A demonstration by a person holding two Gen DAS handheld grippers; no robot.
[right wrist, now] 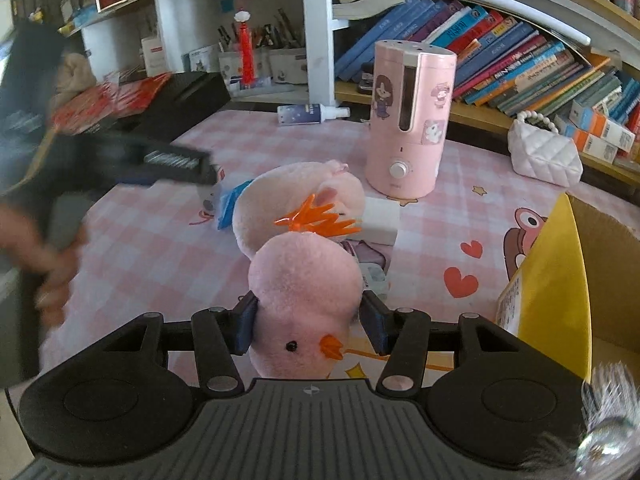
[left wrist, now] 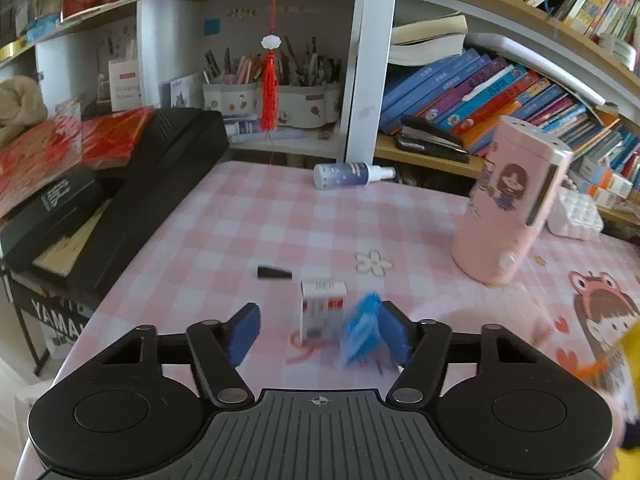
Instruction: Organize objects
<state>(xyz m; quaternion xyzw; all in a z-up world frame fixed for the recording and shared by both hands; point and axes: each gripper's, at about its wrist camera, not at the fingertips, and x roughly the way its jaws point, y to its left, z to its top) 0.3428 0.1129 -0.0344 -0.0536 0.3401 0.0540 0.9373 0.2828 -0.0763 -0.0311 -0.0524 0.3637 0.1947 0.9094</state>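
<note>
I am holding the pink plush chick [right wrist: 306,300] in my right gripper [right wrist: 310,330]; both blue pads are pressing into its soft sides, with its face and orange beak turned toward the camera. Its orange feet are sticking up at the far end of the toy. Just beyond it a pink fluffy earmuff [right wrist: 280,196] is lying on the pink checked tablecloth [right wrist: 152,248], and a white block [right wrist: 380,220] is sitting just to the right of that. Farther off, the pink humidifier [right wrist: 408,120] is standing upright, with a spray bottle [right wrist: 308,114] lying on its side at the far edge, left of it. A yellow cardboard box [right wrist: 552,280] is standing open at the near right.

My left gripper [left wrist: 318,334] is standing partly open over the cloth. Between its jaws I am seeing a small white box with red markings [left wrist: 320,312], standing upright and clear of the left pad. A blue packet [left wrist: 362,330], blurred, is lying right against the right pad; I cannot tell whether the pad is really pressing on it. A small black cap [left wrist: 274,273] is lying on the cloth just beyond the white box, to its left. From the right wrist view, the left gripper [right wrist: 188,168] is showing as a dark blur at the left, carried by the person's hand [right wrist: 52,264], with the blue packet near its tip.
</note>
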